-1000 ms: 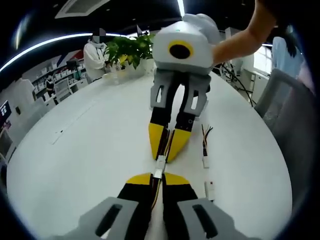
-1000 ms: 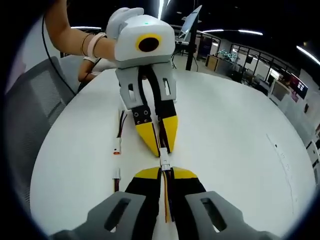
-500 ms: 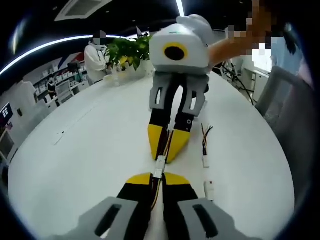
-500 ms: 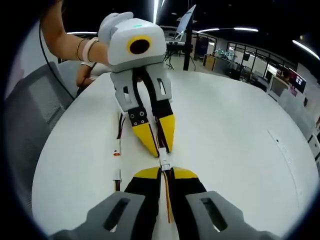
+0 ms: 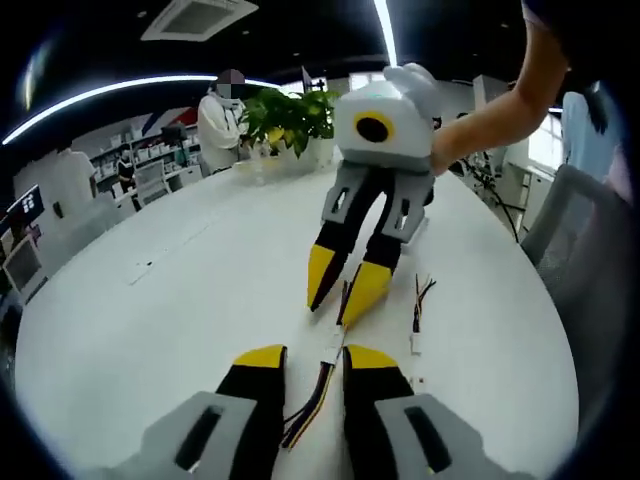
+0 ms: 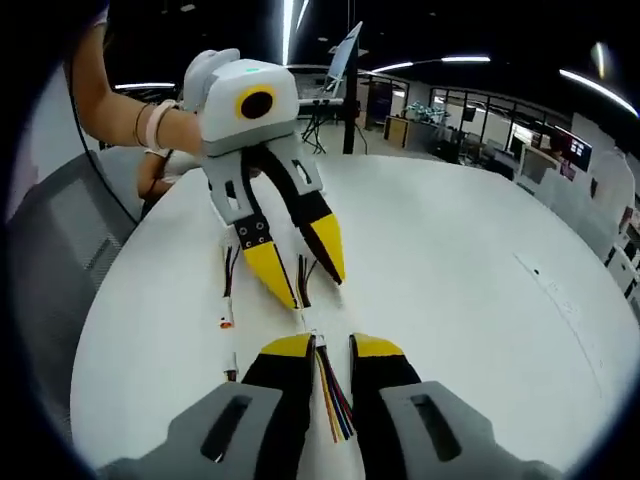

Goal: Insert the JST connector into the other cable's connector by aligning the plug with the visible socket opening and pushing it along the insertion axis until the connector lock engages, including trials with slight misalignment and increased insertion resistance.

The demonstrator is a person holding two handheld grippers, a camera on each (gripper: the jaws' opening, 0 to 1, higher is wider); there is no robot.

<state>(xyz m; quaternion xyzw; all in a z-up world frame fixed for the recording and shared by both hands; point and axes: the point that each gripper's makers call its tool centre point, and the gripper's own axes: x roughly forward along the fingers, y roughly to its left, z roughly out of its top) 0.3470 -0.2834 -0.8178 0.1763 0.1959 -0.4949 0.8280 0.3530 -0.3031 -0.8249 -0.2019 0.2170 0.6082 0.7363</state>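
My left gripper (image 5: 306, 358) has its jaws apart, the joined cable (image 5: 318, 388) lying loose on the white table (image 5: 180, 300) between them. Its white connector (image 5: 334, 352) rests just past my fingertips. My right gripper (image 6: 327, 349) is spread too, coloured wires (image 6: 332, 395) running between its jaws. To one side lie spare cables (image 6: 229, 290). Farther off I see a potted plant (image 5: 285, 115).

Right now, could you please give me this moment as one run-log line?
left gripper: open | right gripper: open | joined cable: on table, between open jaws | spare cables: lying beside
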